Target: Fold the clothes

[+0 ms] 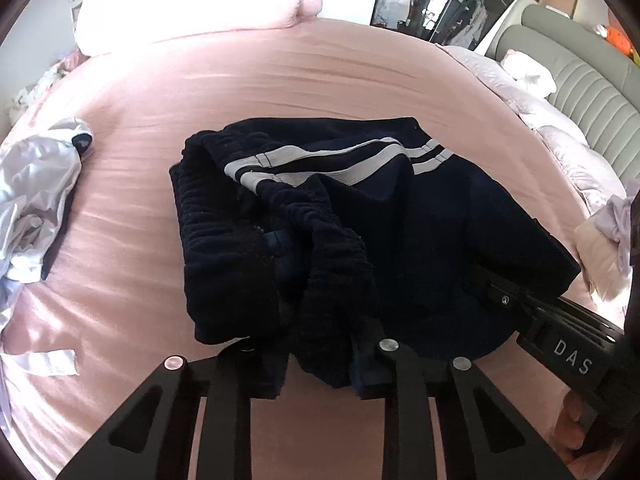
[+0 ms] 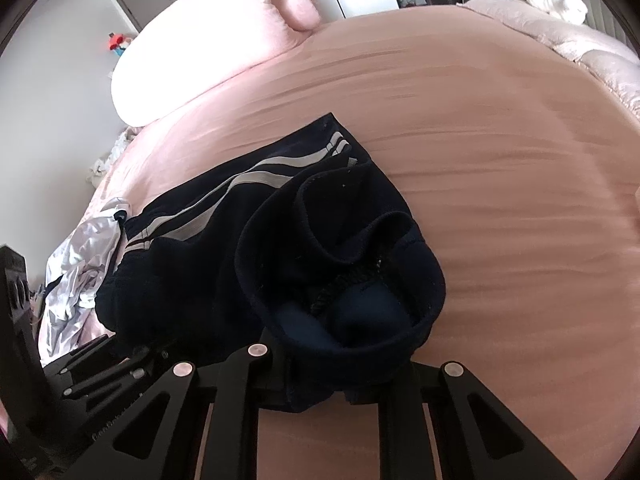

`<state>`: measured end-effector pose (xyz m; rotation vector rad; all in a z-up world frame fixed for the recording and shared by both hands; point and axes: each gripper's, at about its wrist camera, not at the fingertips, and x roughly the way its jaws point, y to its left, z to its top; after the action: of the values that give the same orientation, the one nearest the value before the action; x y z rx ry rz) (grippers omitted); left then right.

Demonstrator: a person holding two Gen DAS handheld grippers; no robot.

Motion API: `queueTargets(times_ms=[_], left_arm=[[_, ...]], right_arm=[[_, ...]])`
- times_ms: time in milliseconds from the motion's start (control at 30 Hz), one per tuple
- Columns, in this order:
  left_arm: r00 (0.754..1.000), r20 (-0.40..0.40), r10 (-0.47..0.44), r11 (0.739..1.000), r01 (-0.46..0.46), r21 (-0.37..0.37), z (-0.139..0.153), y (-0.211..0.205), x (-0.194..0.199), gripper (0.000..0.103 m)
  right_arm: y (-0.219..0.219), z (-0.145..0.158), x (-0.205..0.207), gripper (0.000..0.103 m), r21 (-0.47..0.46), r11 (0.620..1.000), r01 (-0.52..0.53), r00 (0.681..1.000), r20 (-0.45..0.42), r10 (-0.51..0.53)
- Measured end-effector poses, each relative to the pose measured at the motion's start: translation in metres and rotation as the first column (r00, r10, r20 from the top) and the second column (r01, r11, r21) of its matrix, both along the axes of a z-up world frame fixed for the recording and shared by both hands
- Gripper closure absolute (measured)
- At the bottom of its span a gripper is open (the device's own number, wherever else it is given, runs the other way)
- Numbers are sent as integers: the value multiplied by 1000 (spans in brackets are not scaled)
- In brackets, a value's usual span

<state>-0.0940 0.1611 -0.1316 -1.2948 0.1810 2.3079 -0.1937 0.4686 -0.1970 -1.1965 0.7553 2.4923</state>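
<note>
Navy striped trousers [image 1: 340, 208] bunched mid-bed [image 1: 320, 72]; left gripper [image 1: 316, 364] and right gripper [image 2: 320, 384] each pinch near hem; risk: thick elastic waistband slips, fold collapses, stripes skew

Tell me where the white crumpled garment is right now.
The white crumpled garment lies on the pink bed sheet at the left edge of both views, left of the navy striped pants, apart from them.
</note>
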Motion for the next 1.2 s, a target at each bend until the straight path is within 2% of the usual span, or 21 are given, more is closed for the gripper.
queueTargets(times_ms=[133, 367, 633, 733, 867, 1067, 1200], left_arm=[[1000, -7, -10, 1000, 10, -24, 5, -3, 13, 83], [999, 37, 3, 1000, -3, 11, 12, -19, 16, 83], [998, 52, 32, 998, -35, 58, 12, -38, 34, 84], [997, 62, 40, 997, -44, 69, 14, -51, 45, 84], [997, 66, 40, 997, -45, 63, 19, -59, 46, 84], [999, 19, 42, 998, -43, 47, 36, -61, 34, 84], [998, 43, 45, 997, -48, 58, 39, -63, 47, 84]], right_arm=[[-1, 7, 1, 89, -3, 1000, 7, 1000, -13, -7], [-12, 12, 12, 89, -4, 1000, 16, 1000, -7, -16], [-19, 14, 33, 89, -50, 998, 35, 999, 3, -35], [-26, 16, 52, 89, -93, 993, 78, 997, -11, -79], [-34, 17, 57, 89, -91, 991, 96, 995, 1, -96], [-37, 17, 83, 89, -165, 978, 126, 991, -22, -131], [-40, 17, 100, 89, -205, 969, 141, 988, -37, -151]])
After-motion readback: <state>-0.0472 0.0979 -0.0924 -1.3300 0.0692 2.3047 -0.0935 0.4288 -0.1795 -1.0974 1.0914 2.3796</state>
